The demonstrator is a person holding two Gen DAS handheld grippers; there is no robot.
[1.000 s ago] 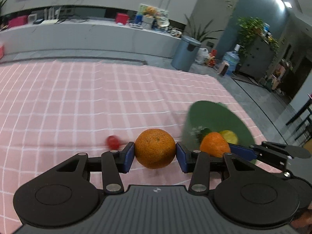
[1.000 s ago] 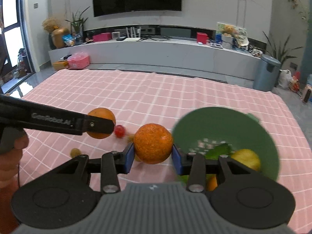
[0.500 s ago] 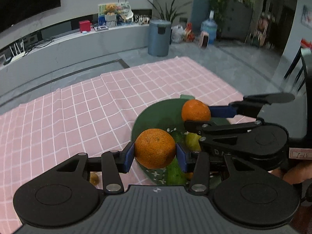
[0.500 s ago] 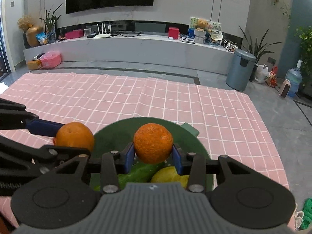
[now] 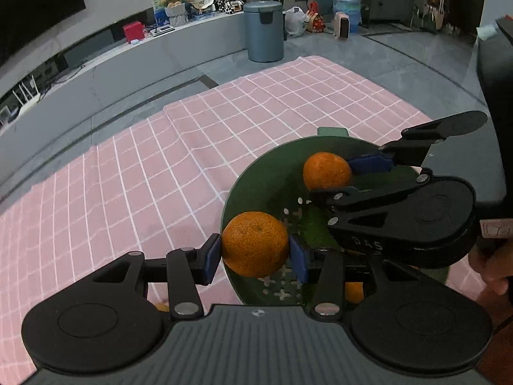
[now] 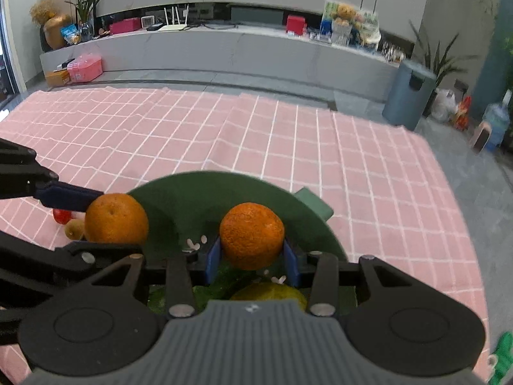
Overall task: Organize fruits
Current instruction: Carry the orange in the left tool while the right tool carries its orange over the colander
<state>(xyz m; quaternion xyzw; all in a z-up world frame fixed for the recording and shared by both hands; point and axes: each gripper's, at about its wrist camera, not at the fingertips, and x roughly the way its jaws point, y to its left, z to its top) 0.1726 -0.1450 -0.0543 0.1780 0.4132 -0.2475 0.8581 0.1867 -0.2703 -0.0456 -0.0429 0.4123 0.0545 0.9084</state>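
My left gripper [image 5: 255, 255] is shut on an orange [image 5: 253, 243], which hangs over the near left rim of the green perforated bowl [image 5: 272, 163]. My right gripper [image 6: 252, 253] is shut on a second orange [image 6: 251, 235], above the inside of the bowl [image 6: 205, 183]. In the right wrist view the left gripper's orange [image 6: 116, 218] sits at the bowl's left edge. A lemon [image 6: 269, 292] and something green [image 6: 221, 284] lie in the bowl, partly hidden behind my fingers.
A pink checked cloth [image 6: 288, 141] covers the table. A small red fruit [image 6: 61, 215] and a small olive-coloured fruit [image 6: 74, 228] lie on it left of the bowl. A hand [image 5: 490, 266] grips the right tool. A grey bin [image 5: 264, 32] stands on the floor beyond.
Both grippers, each still holding its orange, have moved from over the cloth to over the green bowl. The left view has swung and rolled toward the bowl.
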